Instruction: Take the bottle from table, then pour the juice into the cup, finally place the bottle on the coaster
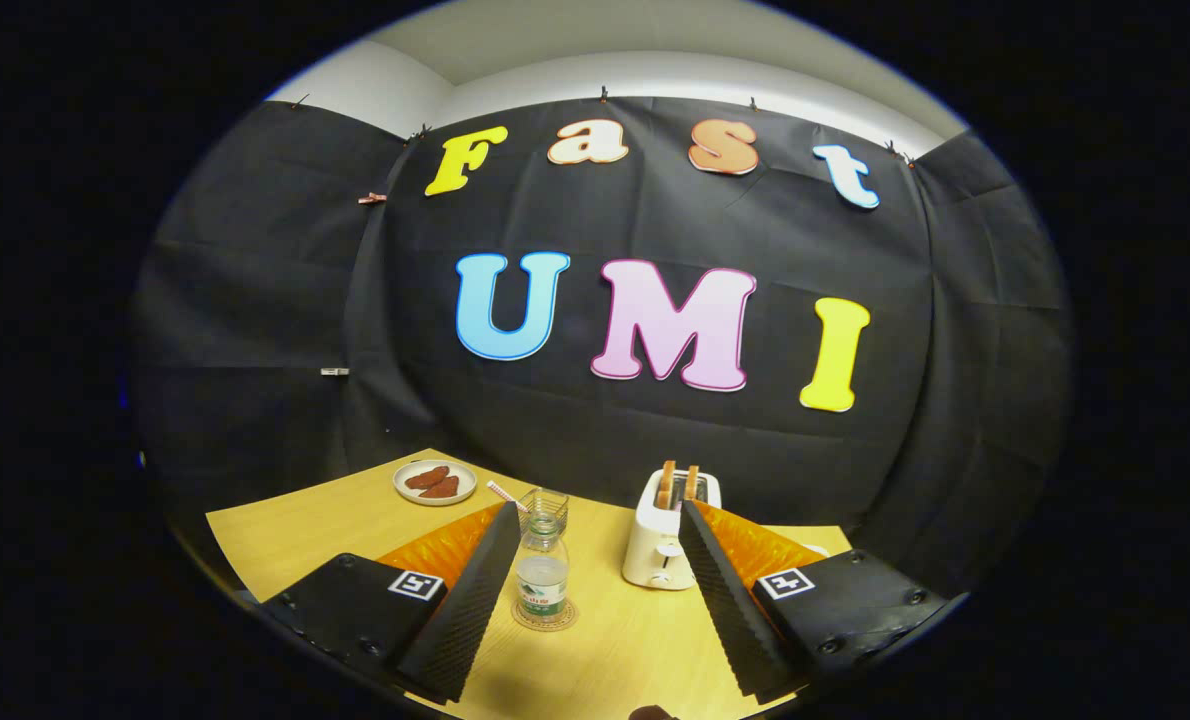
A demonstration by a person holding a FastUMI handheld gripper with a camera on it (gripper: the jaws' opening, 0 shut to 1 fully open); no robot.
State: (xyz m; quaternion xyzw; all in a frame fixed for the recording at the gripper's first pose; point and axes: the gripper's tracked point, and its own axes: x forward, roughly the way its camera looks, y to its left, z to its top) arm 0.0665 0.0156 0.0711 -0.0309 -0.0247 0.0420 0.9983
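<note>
A small clear bottle (542, 575) with a green label stands upright on a round coaster (544, 617) on the wooden table (295, 530). Just behind it stands a clear glass cup (544, 507) with a striped straw (504, 493) lying beside it. My gripper (597, 530) is open, its two fingers spread wide. The bottle sits between them, close to the left finger (480, 590), and neither finger touches it.
A white toaster (667, 532) with two slices of bread sticking up stands by the right finger's tip. A white plate (435, 483) with brown food lies at the table's far left, near the black cloth wall.
</note>
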